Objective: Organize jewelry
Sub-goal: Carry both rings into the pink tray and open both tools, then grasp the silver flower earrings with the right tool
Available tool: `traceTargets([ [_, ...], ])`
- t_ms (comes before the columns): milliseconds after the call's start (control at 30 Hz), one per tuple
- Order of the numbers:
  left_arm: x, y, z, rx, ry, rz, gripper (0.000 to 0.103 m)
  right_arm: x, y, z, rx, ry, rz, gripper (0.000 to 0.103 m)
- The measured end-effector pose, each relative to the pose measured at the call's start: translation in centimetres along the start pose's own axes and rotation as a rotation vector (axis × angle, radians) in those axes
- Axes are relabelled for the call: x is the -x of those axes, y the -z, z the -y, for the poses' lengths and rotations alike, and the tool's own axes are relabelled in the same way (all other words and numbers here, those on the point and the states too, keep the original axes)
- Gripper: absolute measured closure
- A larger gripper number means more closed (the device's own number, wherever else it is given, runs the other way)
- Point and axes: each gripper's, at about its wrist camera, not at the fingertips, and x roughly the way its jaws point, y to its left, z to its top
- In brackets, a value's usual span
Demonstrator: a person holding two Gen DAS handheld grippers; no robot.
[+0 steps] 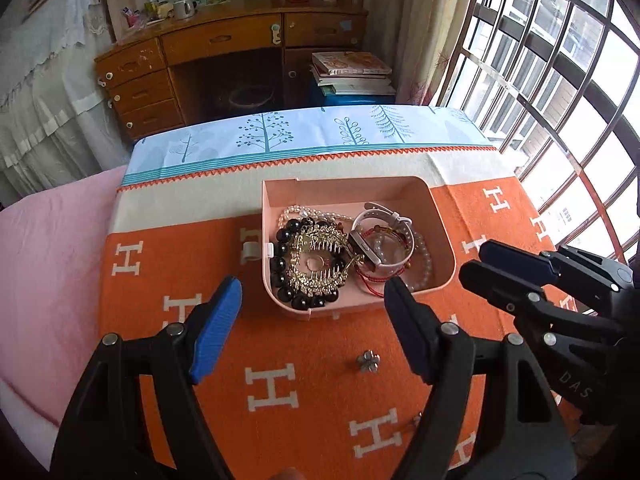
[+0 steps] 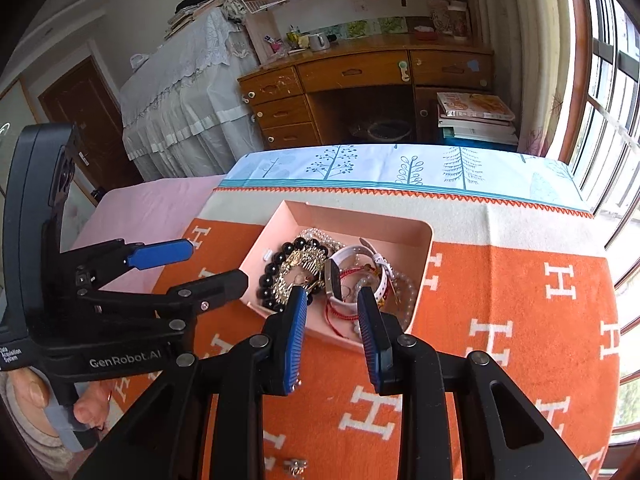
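Observation:
A pink tray [image 1: 440, 216] sits on the orange blanket and holds a black bead bracelet [image 1: 280, 268], a gold comb [image 1: 320, 256], a white watch [image 1: 384, 236], pearls and a red cord. A small silver flower piece [image 1: 368, 361] lies on the blanket in front of the tray, between my left fingers. My left gripper [image 1: 312, 292] is open and empty just before the tray. My right gripper [image 2: 332, 300] is open and empty above the tray's [image 2: 424, 248] near edge. The silver piece [image 2: 295, 466] also shows at the bottom of the right wrist view.
The orange blanket [image 1: 280, 400] with white H letters covers the table; a tree-print cloth [image 1: 304, 132] lies at its far end. A pink bedcover [image 1: 48, 264] is at the left. A wooden desk [image 1: 224, 52] and book stack [image 1: 352, 72] stand beyond. Barred windows are at the right.

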Motion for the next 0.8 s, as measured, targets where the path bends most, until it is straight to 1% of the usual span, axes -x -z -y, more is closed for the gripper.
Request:
traceTargets([
  [133, 2.0, 2.4, 0.2, -0.014, 0.022, 0.015, 0.032, 2.5, 2.6, -0.8, 0.026, -0.016, 0.02, 0.076],
  [233, 3.2, 4.4, 0.3, -0.017, 0.018, 0.039, 0.032, 4.1, 4.8, -1.1, 0.023, -0.03, 0.039, 0.07],
  [400, 4.1, 8.3, 0.0, 0.041, 0.018, 0.081, 0.032, 5.6, 8.9, -1.4, -0.01, -0.047, 0.056, 0.068],
  [500, 3.7, 10.6, -0.1, 0.086, 0.016, 0.088, 0.032, 5.3, 11.2, -1.5, -0.027, -0.05, 0.051, 0.068],
  [633, 2.4, 13.2, 0.0, 0.145, -0.006, 0.097, 0.032, 4.0, 13.6, -1.6, -0.052, -0.051, 0.032, 0.068],
  [700, 1.9, 14.3, -0.1, 0.177, -0.032, 0.105, 0.032, 3.2, 14.6, -1.6, -0.058, -0.056, 0.017, 0.068],
  [800, 1.2, 15.3, 0.0, 0.187, -0.085, 0.111, 0.032, 2.3, 15.8, -1.9, -0.05, -0.043, 0.008, 0.068],
])
